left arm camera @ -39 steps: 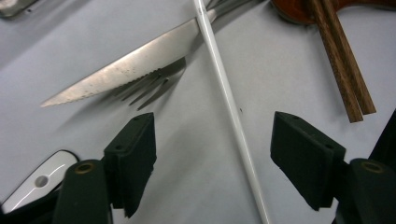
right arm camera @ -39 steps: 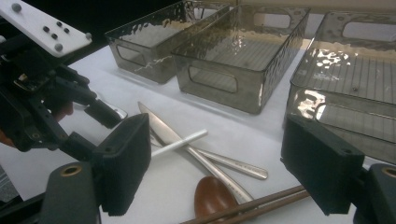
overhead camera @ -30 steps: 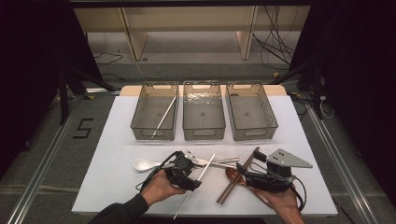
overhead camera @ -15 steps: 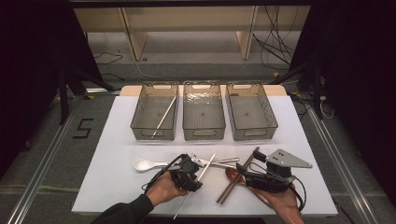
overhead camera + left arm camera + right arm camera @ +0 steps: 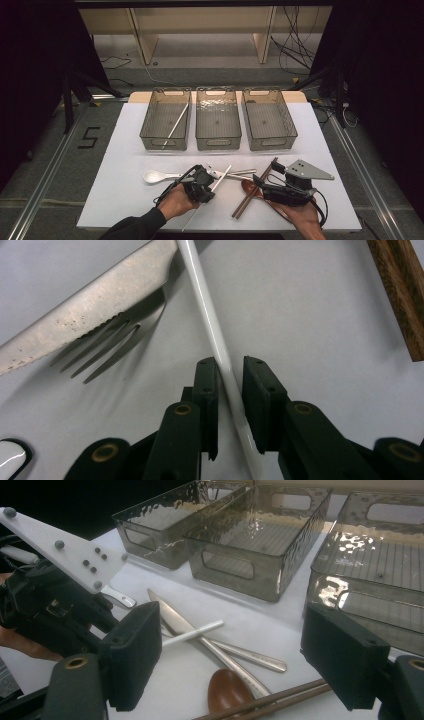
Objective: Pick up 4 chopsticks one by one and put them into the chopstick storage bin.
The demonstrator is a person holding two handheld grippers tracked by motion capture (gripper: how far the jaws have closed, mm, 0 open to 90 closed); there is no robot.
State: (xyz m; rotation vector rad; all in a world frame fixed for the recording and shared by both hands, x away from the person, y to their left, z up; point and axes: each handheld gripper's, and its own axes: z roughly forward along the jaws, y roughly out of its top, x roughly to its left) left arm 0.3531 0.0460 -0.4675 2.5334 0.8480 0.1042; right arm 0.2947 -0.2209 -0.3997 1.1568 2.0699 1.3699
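- Closing in over the last moment, the left gripper has just been drawing its jaws together around the slim white plastic chopstick; the left hand itself has barely shifted from where it was a second ago, and the right hand has not moved.
- In the left gripper view one pad touches the chopstick while a sliver of gap shows at the other, so I judge the pinch not yet firm: astride the stick, not yet clamping it.
- That chopstick lies flat on the white table, slanting from the front edge up toward the middle, its far end passing beside the steel knife with a serrated blade and the steel fork under it.
- The right gripper hangs with jaws wide apart and nothing between them, near the brown wooden spoon and the dark wooden chopsticks.
- A matching white chopstick rests in the left smoky plastic bin, the likely destination.
- Risks: a thin, glossy, round stick may roll or squirt out as the pads meet; gripped away from its middle, it could droop on lifting; its far end might drag the knife or fork.
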